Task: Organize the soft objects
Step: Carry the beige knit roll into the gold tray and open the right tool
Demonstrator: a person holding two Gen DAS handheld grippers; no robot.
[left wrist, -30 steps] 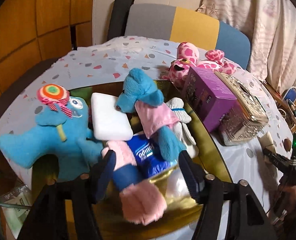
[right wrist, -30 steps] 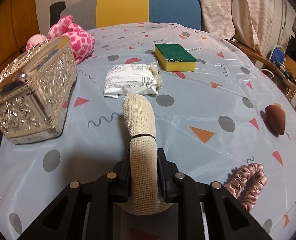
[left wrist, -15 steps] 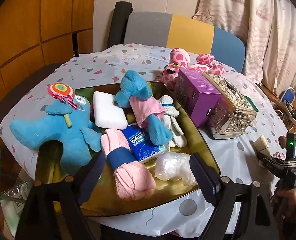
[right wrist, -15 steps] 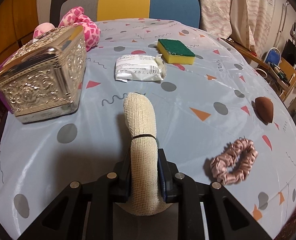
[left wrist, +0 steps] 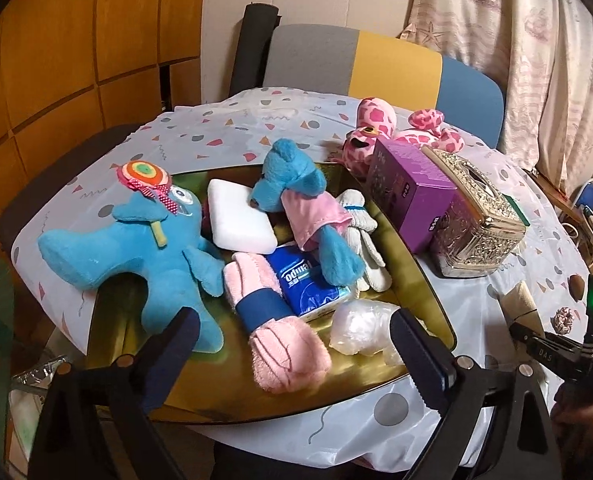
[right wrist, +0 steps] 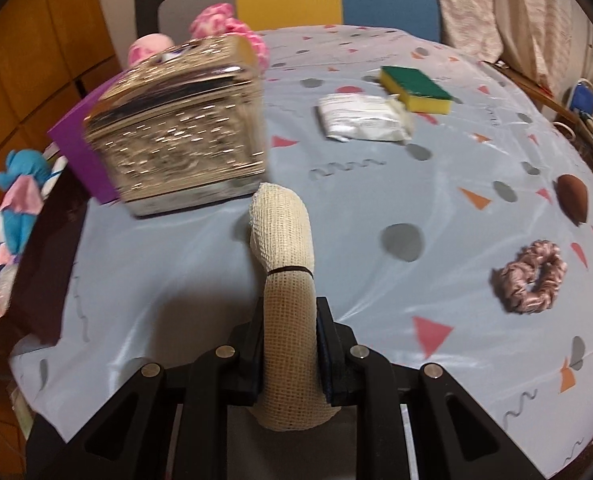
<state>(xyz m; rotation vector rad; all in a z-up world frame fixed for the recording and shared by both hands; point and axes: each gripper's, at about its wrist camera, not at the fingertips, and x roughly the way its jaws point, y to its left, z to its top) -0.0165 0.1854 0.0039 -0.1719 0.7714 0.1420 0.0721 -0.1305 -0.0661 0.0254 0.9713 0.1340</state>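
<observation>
Soft toys and cloths filled a gold tray [left wrist: 428, 280] on the table's near-left side: a big blue plush [left wrist: 136, 248] with a lollipop bow draped over its left rim, a white sponge block [left wrist: 238, 220], a smaller blue plush in a pink shirt [left wrist: 300, 200], white gloves [left wrist: 362, 232], a blue tissue pack [left wrist: 308, 284], a pink rolled towel with a blue band [left wrist: 272, 320] and a crumpled clear bag [left wrist: 364, 330]. Over the tray's near edge, the left gripper [left wrist: 292, 344] hung with its jaws opening wide, the towel's end and the bag below the gap and neither pad touching them. To the right, the right gripper [right wrist: 288, 356] was clamped on a beige mesh roll [right wrist: 284, 264] bound by a dark band and raised over the patterned tablecloth [right wrist: 176, 272]. Beside the tray stood a purple box [left wrist: 408, 196] and an ornate silver box [left wrist: 476, 224], with a pink spotted plush [left wrist: 376, 128] behind. Farther out lay a white packet [right wrist: 364, 118], a green-and-yellow sponge [right wrist: 416, 88], a brown makeup sponge [right wrist: 572, 198] and a pink scrunchie [right wrist: 530, 276].
</observation>
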